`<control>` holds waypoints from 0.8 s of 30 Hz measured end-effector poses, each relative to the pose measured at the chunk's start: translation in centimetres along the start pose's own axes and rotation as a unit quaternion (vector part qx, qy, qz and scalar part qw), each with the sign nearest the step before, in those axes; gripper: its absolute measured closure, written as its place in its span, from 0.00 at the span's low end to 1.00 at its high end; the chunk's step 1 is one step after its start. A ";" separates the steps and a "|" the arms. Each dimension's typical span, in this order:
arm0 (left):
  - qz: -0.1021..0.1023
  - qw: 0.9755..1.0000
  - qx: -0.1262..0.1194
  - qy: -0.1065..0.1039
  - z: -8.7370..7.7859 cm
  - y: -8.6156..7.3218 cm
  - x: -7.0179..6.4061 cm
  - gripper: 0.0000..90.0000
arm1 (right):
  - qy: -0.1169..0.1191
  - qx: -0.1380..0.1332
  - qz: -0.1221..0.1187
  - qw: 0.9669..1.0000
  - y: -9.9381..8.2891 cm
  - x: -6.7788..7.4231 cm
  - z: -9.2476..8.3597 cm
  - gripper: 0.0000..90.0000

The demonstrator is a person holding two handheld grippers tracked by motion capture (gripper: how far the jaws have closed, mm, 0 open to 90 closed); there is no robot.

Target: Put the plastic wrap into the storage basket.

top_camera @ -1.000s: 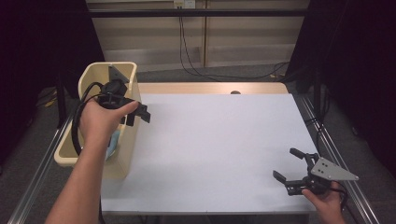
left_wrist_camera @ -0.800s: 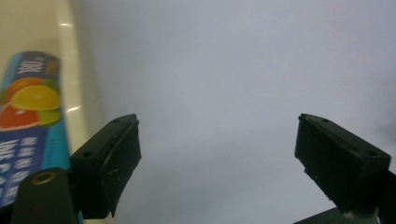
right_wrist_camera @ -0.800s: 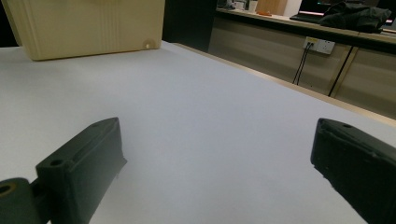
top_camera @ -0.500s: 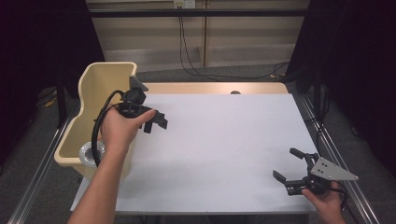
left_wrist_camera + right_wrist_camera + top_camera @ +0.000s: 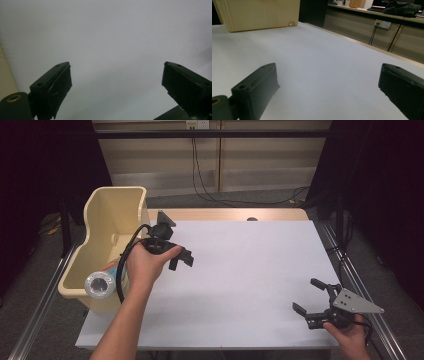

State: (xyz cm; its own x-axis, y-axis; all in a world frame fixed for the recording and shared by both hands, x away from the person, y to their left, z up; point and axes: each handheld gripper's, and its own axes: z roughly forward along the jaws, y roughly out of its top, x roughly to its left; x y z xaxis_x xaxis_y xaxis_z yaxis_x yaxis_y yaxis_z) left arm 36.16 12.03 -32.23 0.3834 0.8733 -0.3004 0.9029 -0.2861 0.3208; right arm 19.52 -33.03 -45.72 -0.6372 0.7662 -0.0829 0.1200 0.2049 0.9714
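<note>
The left gripper (image 5: 184,260) hovers over the white table (image 5: 250,270) beside the cream bin (image 5: 107,220), jaws just opening, empty; a clear-lidded container (image 5: 99,284) lies in the bin; the right gripper (image 5: 310,302) rests released, empty

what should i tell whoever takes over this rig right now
Left gripper: jaws have just been opening, nothing between them, over the white tabletop beside the cream bin.
Right gripper: open and empty near the table's front right corner.
Things: a clear-wrapped roll with a round end lies in the bin's near end.
Done: the roll appears already dropped into the bin.
Left: no other loose items show on the table; check before carrying on.
</note>
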 end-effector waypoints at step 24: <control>0.022 1.000 -0.005 -0.019 5.2 -1.8 -1.3 0.06 | 0.001 0.000 -0.006 1.000 0.0 0.1 0.1 0.02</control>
State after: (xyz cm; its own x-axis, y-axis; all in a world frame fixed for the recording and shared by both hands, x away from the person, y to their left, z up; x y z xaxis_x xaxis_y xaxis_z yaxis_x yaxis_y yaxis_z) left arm 35.03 9.39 -37.08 0.4291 0.8448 -0.3196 0.8835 -0.3190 0.3430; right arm 19.53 -32.93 -45.75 -0.6405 0.7623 -0.0931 0.1135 0.2139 0.9702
